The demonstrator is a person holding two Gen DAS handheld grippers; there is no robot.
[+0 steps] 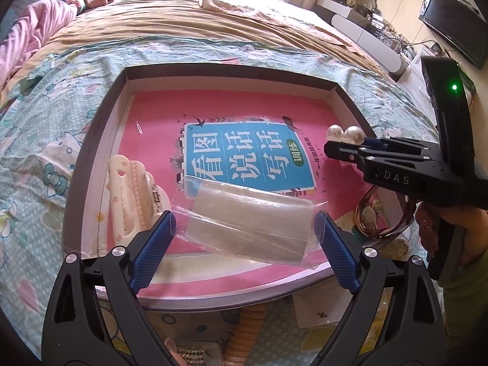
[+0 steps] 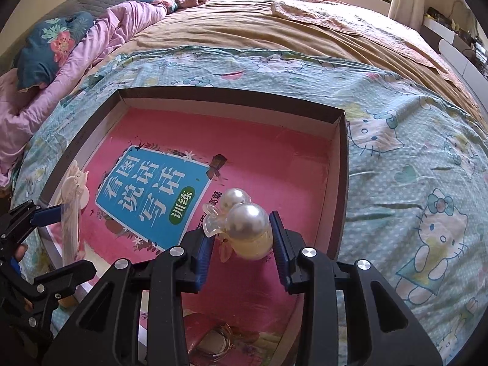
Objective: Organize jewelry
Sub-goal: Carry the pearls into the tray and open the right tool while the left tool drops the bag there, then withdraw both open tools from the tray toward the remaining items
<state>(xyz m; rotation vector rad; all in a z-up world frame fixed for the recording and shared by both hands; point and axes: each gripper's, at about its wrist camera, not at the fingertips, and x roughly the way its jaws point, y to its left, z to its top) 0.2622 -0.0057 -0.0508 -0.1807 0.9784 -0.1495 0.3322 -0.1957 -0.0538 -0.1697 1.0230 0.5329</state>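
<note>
Two pearls (one hair clip [image 2: 244, 228]) sit clamped in the right hand-held gripper [image 2: 242, 251]; the left [image 1: 245, 235] gapes around a clear bag [image 1: 250, 222].

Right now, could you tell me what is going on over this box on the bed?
A person is sorting jewelry into a shallow box with two handheld grippers. The right gripper holds a pearl hair clip above the box. The left gripper has a clear plastic packet between its jaws; whether the pads still press it is unclear. A cream claw clip lies inside.

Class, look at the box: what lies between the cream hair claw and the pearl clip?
In the left wrist view, between the hair claw and the pearl clip: the pink book cover and a clear packet.
</note>
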